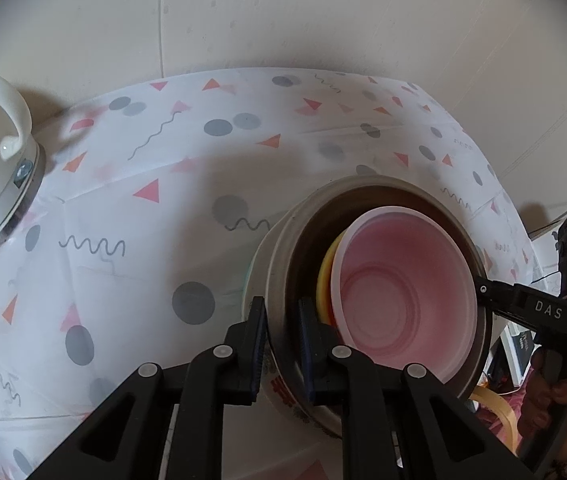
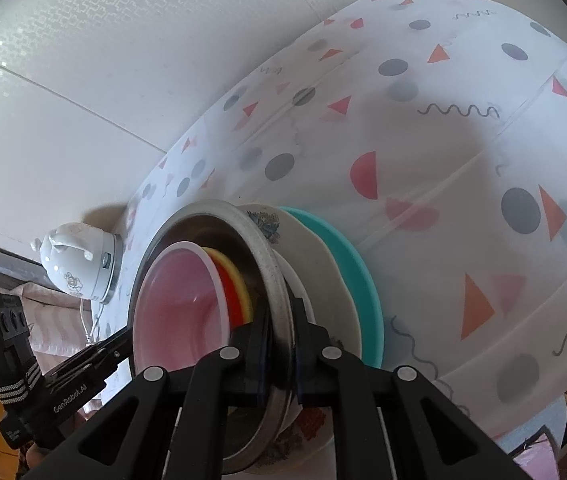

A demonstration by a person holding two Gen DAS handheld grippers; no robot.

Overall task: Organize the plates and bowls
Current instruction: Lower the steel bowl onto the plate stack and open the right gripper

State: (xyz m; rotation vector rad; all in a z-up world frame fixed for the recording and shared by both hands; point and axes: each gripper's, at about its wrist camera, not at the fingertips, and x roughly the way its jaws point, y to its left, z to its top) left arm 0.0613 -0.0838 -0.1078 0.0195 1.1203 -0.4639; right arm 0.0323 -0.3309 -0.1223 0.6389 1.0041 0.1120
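Jaws of the left gripper and right gripper pinch opposite rims of the steel bowl, low centre, which holds a pink bowl and rests, probably, on stacked plates above the tabletop. Carrying step; next, lower everything level.

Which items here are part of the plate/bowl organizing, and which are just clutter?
In the job:
metal bowl, gripped at its rim by left gripper and right gripper
pink bowl
yellow bowl
floral plate
teal plate

Lying about:
white electric kettle
patterned tablecloth
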